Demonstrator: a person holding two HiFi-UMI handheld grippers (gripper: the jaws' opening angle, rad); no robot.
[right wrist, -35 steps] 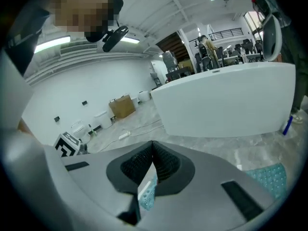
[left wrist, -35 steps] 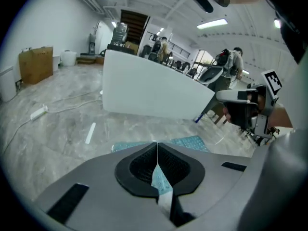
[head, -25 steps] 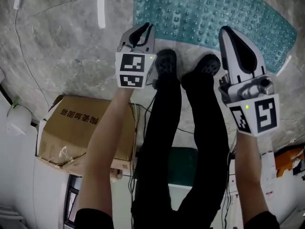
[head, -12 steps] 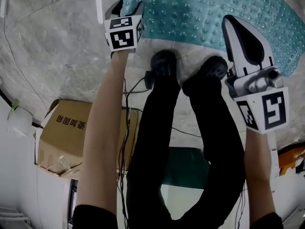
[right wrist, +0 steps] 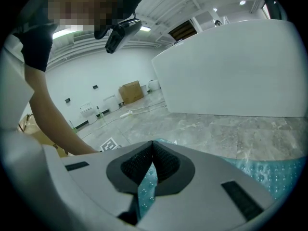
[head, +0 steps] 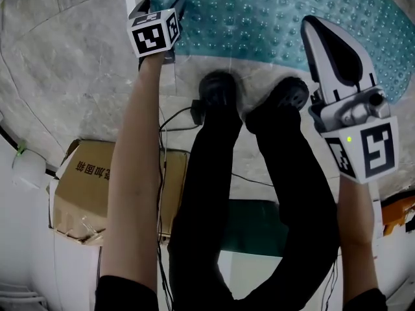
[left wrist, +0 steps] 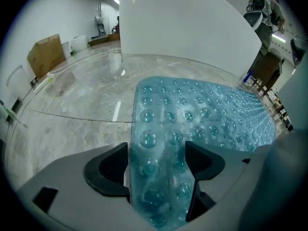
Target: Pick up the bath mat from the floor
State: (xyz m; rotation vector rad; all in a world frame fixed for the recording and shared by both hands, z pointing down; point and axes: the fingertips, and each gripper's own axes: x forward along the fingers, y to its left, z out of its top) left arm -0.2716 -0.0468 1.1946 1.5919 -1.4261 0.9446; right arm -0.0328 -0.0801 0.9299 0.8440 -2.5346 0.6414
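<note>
I see the mat (head: 279,18) lying flat on the floor (head: 71,76), on the far side, just past the person's two shoes (head: 218,89). It is blue-green and see-through, with round bumps all over.

My left gripper (head: 159,6) points down at the near left corner of the mat. Its jaws have just been opening and now stand wide apart. In the left gripper view, the mat's corner shows in the gap between the two jaws. The pads are not squeezing it, so this gripper is released and holds nothing.

My right gripper (head: 311,26) is over the right part of the mat, just past the right shoe. Its jaws are clenched, with the tips together. In the right gripper view, a thin slice of the mat shows through the slit behind the tips. I see nothing pinched between them.

A brown box (head: 81,186) sits on the floor at the near left, beside the person's legs. A black cable (head: 174,118) runs across the floor by the left shoe. A big white wall (left wrist: 183,28) stands past the far edge of the mat.
</note>
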